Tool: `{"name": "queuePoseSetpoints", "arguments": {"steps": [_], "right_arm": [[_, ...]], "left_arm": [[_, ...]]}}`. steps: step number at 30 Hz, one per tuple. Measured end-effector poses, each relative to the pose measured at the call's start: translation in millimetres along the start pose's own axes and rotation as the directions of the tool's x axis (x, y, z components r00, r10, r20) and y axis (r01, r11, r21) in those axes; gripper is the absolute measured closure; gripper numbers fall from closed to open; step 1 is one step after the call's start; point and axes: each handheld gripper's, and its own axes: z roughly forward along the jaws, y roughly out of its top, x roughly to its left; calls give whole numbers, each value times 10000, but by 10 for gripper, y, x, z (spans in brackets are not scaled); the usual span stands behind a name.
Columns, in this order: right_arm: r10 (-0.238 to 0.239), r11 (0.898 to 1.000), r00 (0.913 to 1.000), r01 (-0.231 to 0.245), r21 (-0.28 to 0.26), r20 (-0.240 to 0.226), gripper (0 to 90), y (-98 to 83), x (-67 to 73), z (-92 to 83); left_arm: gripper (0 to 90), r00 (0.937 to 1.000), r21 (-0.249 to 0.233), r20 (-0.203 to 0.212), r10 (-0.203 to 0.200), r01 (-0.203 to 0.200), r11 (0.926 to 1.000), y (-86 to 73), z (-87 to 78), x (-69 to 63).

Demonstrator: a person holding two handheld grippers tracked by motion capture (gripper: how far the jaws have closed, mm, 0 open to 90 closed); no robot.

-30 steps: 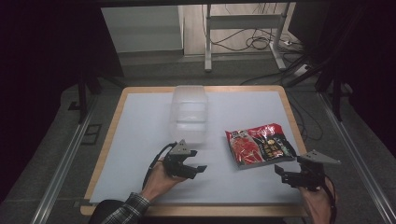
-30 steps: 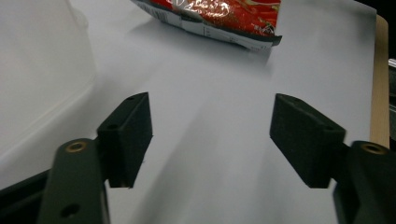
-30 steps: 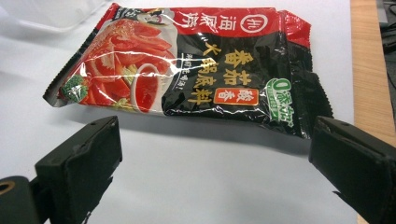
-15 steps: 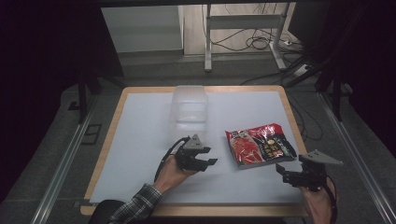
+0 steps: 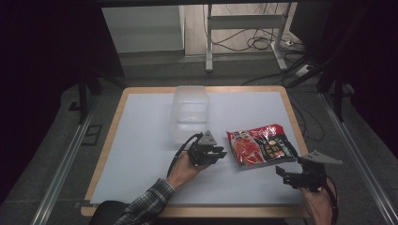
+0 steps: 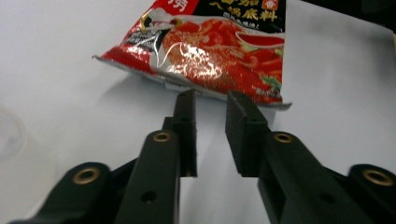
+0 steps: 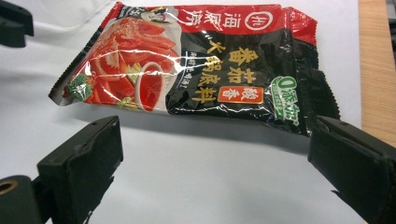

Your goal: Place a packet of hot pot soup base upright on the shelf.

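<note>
The left gripper point(image 5: 217, 153) has moved across the white table point(image 5: 141, 140) toward the red sauce packet point(image 5: 261, 145), and its jaws have just been closing as it came. In the left gripper view they now stand narrow, with only a slim gap between the two black fingers point(image 6: 187, 126), and nothing is between them. The packet point(image 6: 205, 46) lies flat just beyond the fingertips, its lower sealed edge very near to them but not yet touched, as far as I can tell.

The right gripper point(image 5: 292, 173) hovers at the near side of the packet with its jaws wide apart. In its own view the packet point(image 7: 196, 60) lies ahead of the fingers point(image 7: 84, 163), apart from them.

I judge that the left gripper prepares to pinch the thin edge of the packet, so the narrow opening fits that. A clear plastic container point(image 5: 189, 112) stands beyond the left fingers, near them.
</note>
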Motion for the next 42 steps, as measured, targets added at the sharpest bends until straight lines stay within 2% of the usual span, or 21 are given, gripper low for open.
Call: {"name": "queuePoseSetpoints", "arguments": {"steps": [7,11,14,20,22,23,24,25,26,27,30,33,35,36,37,39,40,42], "right_arm": [[85,10000,10000,-85,21,-42,38,2,4,-1],[126,9999,9999,-126,22,-80,39,2,4,2],[107,9999,9999,-107,48,-69,39,1,7,7],[79,9999,9999,-79,107,-68,39,-1,8,14],[77,9999,10000,-77,91,-39,39,-2,8,15],[86,9999,10000,-85,77,-45,39,-2,7,14],[81,10000,10000,-81,53,-43,39,-2,5,13],[86,10000,10000,-86,51,-46,39,-1,4,11],[81,10000,10000,-80,52,-45,39,-2,4,11],[70,10000,10000,-70,57,-32,38,-2,3,11],[75,9999,10000,-75,125,-34,39,-1,2,10],[180,9997,9998,-179,147,-88,39,2,-5,3],[220,9997,9997,-220,99,-74,39,3,-8,-6],[217,9997,9997,-217,58,-74,39,3,-10,-11],[190,9998,9998,-190,27,-83,39,2,-13,-14],[157,9999,9998,-158,-6,-89,38,0,-17,-18],[134,9999,9999,-134,-20,-79,37,1,-17,-19],[122,9999,9999,-122,-46,-58,33,2,-15,-22]], "left_arm": [[895,10000,-217,49,-33,34,9998,83,144,3],[898,9997,-317,235,-74,81,9995,115,225,2],[899,9997,-214,190,143,-139,9997,168,331,-7],[899,9998,-286,197,91,-85,9996,233,469,-10],[899,9999,-283,39,93,-91,9996,243,508,-13],[899,9999,-283,39,93,-91,9996,243,508,-13],[899,9999,-161,-141,-25,23,9999,240,552,-1],[899,9997,-51,-239,23,-24,10000,232,567,6],[899,9996,39,-255,127,-126,9999,220,582,19],[899,9997,33,-245,24,-23,10000,202,600,15],[900,9996,80,-257,86,-84,9999,175,614,19],[900,9982,180,-368,479,-473,9987,159,621,6],[900,9973,218,-458,570,-561,9982,152,622,-9],[900,9952,292,-583,780,-764,9966,136,621,-23],[900,9959,190,-592,685,-674,9975,121,628,-33],[900,9948,241,-613,814,-801,9965,108,621,-27],[900,9958,136,-573,716,-709,9974,79,620,-26],[900,9953,322,-522,810,-794,9963,54,604,-4]]}}
